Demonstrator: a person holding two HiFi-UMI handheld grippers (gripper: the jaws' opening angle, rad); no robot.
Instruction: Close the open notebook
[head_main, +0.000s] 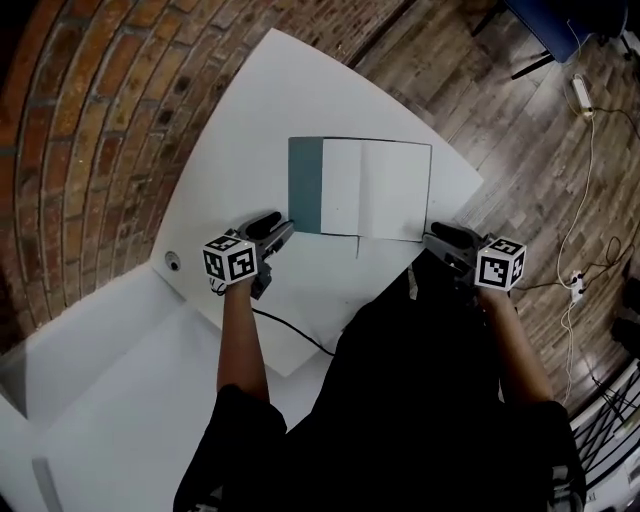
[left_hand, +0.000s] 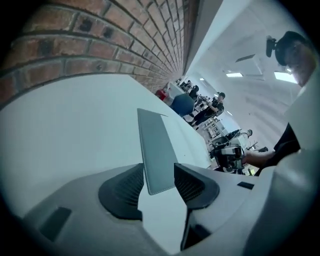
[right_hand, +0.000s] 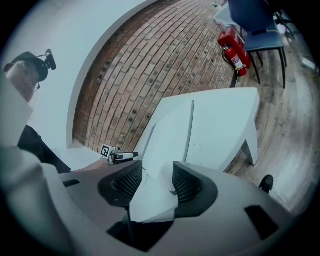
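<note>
Left gripper (head_main: 283, 231) tilted downward, fingers (left_hand: 120, 192) parted, right gripper (head_main: 432, 238) nearer level, fingers (right_hand: 187, 182) spread wide, both held out ahead

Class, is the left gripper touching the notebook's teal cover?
Cannot tell. In the left gripper view the teal cover has its corner between the left gripper's open jaws, close beside one pad; neither contact nor gap shows plainly.
</note>
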